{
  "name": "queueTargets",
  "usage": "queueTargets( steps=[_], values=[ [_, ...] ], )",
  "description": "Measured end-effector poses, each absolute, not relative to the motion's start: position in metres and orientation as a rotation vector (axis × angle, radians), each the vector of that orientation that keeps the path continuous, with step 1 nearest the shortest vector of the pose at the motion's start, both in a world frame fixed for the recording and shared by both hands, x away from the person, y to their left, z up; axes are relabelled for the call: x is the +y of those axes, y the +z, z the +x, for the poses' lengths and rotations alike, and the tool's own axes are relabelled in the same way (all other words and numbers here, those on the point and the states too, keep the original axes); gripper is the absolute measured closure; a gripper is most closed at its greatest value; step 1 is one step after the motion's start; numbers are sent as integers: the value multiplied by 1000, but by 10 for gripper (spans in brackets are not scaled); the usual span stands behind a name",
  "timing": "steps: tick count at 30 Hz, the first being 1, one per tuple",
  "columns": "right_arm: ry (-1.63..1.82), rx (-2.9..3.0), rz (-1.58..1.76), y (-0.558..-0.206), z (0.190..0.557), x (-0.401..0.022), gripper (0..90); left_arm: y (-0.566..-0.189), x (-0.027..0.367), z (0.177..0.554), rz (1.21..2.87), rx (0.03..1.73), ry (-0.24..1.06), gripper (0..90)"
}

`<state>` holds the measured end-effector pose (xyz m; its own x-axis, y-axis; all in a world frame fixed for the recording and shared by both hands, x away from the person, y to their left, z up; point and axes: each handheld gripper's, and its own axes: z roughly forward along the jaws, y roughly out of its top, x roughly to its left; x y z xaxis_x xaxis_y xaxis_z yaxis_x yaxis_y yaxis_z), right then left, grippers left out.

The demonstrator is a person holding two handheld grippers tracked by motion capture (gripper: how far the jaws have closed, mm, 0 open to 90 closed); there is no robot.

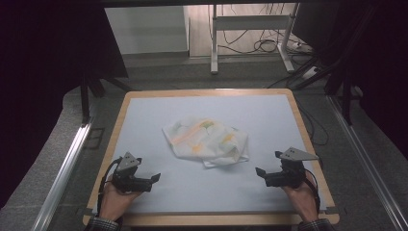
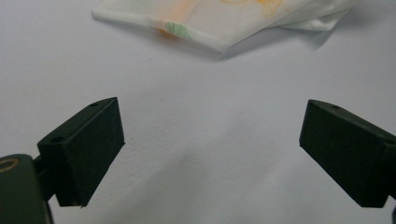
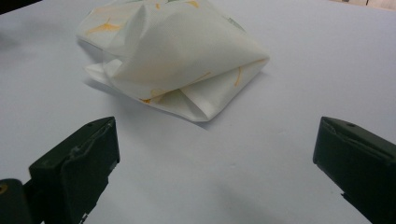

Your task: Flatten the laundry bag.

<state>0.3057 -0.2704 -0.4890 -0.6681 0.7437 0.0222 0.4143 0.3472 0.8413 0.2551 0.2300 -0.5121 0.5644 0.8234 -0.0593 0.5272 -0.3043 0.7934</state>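
A white cloth (image 1: 207,139) with orange and green print lies loosely folded and crumpled in the middle of the pale blue mat (image 1: 159,110). My left gripper (image 1: 155,179) is near the mat's front left, open, jaws wide apart over bare mat, the cloth (image 2: 219,21) well ahead of it. My right gripper (image 1: 260,172) is at the front right, open too, with the cloth (image 3: 177,51) lying a short way in front of its jaws. Neither gripper touches the cloth.
The mat covers a wooden table (image 1: 308,139) with rounded corners. Metal rails (image 1: 67,159) run along both sides of the table. Beyond the far edge stand desk legs (image 1: 214,43) and cables (image 1: 262,45) on the floor.
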Motion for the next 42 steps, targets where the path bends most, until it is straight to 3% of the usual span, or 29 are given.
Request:
queueTargets(
  steps=[18, 34, 42],
  values=[
    [1232, 2281, 987, -490, 307, -266, 7, -513, 231, 253, 1980, 1085, 492, 77],
    [1245, 2276, 1030, -489, 308, -261, 18, -512, 227, 252, 2010, 1070, 503, 156],
    [1222, 2278, 1041, -491, 309, -251, 0, -513, 222, 255, 2011, 1059, 500, 140]
  ],
)
